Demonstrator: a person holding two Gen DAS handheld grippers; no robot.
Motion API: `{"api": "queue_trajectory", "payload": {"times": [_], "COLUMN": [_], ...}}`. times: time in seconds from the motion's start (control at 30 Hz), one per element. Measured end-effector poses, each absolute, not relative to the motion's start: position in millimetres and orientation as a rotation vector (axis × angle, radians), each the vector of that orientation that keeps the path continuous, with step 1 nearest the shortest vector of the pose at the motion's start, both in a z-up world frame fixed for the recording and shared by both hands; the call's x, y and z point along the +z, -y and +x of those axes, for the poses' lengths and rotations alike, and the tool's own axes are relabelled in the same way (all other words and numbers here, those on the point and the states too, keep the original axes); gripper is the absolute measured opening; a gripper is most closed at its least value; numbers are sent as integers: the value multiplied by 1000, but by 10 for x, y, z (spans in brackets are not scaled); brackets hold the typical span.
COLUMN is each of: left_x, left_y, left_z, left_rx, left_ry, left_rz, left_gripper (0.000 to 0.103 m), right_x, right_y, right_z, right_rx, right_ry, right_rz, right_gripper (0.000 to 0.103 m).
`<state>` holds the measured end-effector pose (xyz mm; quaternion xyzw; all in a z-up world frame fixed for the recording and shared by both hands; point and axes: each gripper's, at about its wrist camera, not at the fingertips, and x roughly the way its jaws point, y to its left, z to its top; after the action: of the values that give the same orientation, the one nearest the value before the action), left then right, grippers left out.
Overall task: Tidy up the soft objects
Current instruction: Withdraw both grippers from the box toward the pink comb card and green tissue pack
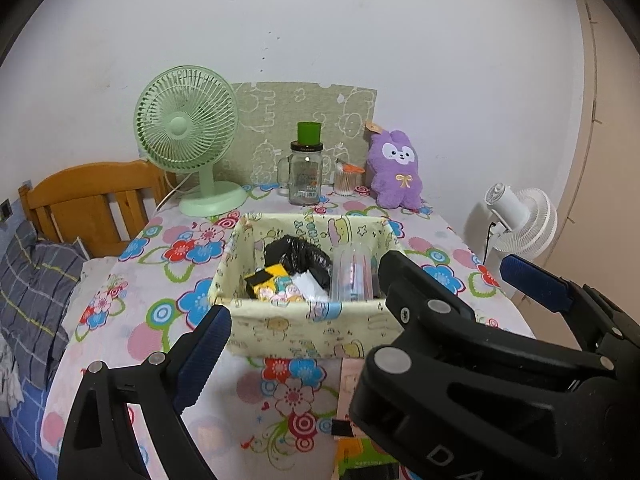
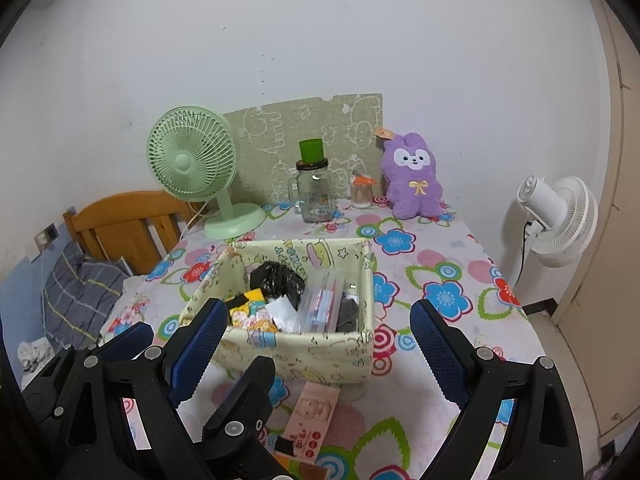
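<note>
- Blue-padded fingers [image 2: 438,346] of the right gripper [image 2: 316,340] fill the near edge of its own view, spread wide apart with nothing between them, aimed level over the worktop [image 2: 460,272] toward the fabric box [image 2: 304,354].
- Left gripper [image 1: 362,304] also stands open and empty; in the left view only its left finger shows clearly, near the box's front left corner, while the right gripper's black body crosses in from the right side.
- A pink packet [image 2: 312,416] lies flat on the floral cloth just in front of the box, between the two grippers.
- Inside the box sit a black plastic bag [image 2: 276,280], a clear case [image 2: 320,300], a yellow pack and white wrappers.
- Purple plush rabbit [image 1: 396,168] sits upright at the far right of the worktop, leaning against the wall board, well apart from both grippers.
- Beside it stand a cotton-swab jar [image 1: 345,180], a glass mug with a green cap [image 1: 304,174] and a green desk fan [image 1: 188,136].
</note>
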<state>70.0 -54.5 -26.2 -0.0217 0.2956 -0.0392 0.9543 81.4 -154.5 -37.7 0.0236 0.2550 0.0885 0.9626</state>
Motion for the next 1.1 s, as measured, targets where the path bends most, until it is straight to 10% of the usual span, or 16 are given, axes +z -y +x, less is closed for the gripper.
{"api": "queue_trajectory", "payload": {"times": [1.1], "left_x": [-1018], "left_y": [824], "left_z": [475], "left_rx": [-126], "left_ry": [-728], "left_rz": [-59], "left_gripper": [95], "right_x": [-1145], "right_y": [1851], "right_z": [558], "right_rx": [154], "right_ry": [-607], "right_rz": [48], "right_gripper": [95]}}
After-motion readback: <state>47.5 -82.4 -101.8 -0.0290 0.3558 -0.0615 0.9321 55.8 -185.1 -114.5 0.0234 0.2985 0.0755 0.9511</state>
